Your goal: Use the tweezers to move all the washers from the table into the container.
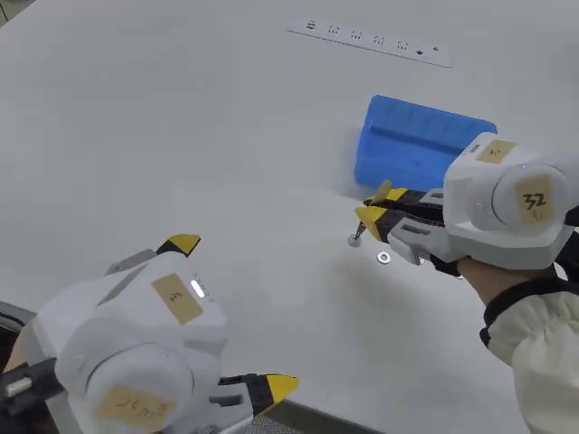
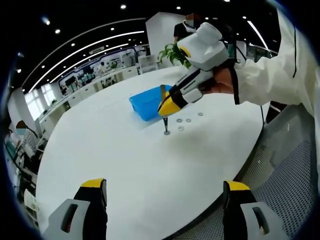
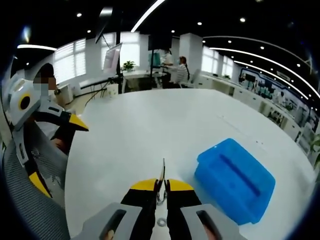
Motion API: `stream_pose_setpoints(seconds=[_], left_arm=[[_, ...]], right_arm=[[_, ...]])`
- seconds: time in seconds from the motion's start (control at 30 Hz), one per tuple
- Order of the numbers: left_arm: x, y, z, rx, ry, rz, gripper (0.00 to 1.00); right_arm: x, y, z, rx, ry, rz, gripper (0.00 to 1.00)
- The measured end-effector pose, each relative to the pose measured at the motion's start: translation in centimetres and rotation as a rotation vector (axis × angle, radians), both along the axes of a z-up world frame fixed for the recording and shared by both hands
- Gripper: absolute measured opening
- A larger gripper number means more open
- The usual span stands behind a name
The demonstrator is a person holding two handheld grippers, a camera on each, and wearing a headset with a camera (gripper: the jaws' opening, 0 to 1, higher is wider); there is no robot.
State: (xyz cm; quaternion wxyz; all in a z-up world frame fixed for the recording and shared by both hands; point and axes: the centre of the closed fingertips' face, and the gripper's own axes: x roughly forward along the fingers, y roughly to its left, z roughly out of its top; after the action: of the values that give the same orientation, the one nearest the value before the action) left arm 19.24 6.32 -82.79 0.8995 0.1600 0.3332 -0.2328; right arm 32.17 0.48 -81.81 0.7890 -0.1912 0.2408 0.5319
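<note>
Right claw (image 1: 373, 213) grips the tweezers (image 1: 359, 233) shut, tips angled down at a washer (image 1: 353, 240) just ahead, blue container (image 1: 416, 145) near beyond; left claw (image 2: 164, 186) gapes empty, well apart.

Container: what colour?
The container is solid blue; the right gripper view shows it best.

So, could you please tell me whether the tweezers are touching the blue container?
Apart. The right gripper view shows bare table between the tweezers and the blue container.
</note>
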Motion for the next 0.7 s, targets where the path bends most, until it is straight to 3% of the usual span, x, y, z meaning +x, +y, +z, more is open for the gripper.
stream_pose_setpoints(seconds=[0.7], left_arm=[[-0.06,0.05,-0.05,0.002,0.004,-0.001,0.99]], right_arm=[[0.45,-0.33,0.12,0.000,0.026,-0.027,0.01]])
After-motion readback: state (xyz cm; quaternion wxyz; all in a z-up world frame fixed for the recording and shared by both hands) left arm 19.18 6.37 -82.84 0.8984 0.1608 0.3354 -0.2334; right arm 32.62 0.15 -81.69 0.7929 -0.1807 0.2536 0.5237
